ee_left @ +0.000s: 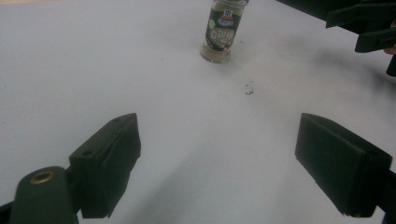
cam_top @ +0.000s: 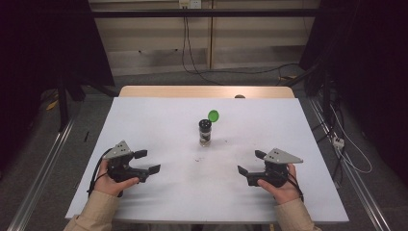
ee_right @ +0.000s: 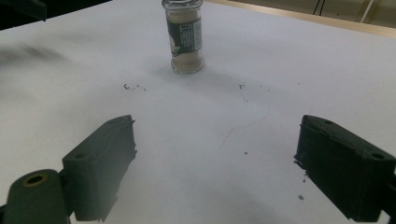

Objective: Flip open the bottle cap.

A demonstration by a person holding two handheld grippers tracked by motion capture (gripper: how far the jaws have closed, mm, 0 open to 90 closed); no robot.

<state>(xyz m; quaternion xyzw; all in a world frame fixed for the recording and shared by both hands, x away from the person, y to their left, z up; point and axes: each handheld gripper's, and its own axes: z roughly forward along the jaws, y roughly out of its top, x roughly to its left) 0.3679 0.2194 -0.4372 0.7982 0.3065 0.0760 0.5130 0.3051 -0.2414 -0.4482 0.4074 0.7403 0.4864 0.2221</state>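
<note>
A small glass spice jar [cam_top: 205, 132] stands upright near the middle of the white table [cam_top: 159, 120], its green flip lid [cam_top: 213, 115] tipped open at the back. The left gripper view shows the jar [ee_left: 223, 30] far ahead; the right gripper view shows the jar [ee_right: 185, 37] far ahead too. My left gripper [cam_top: 150, 161] rests at the front left, held in a hand, jaws open and empty [ee_left: 217, 163]. My right gripper [cam_top: 250, 162] mirrors it at the front right, also open with nothing between its jaws [ee_right: 215, 163]. Both point inward, well short of the jar.
Dark specks [ee_left: 249, 88] lie on the white surface in front of the jar. A wooden strip [cam_top: 192, 91] borders the table's far edge. Cables run across the floor [cam_top: 346, 144] to the right and behind the table.
</note>
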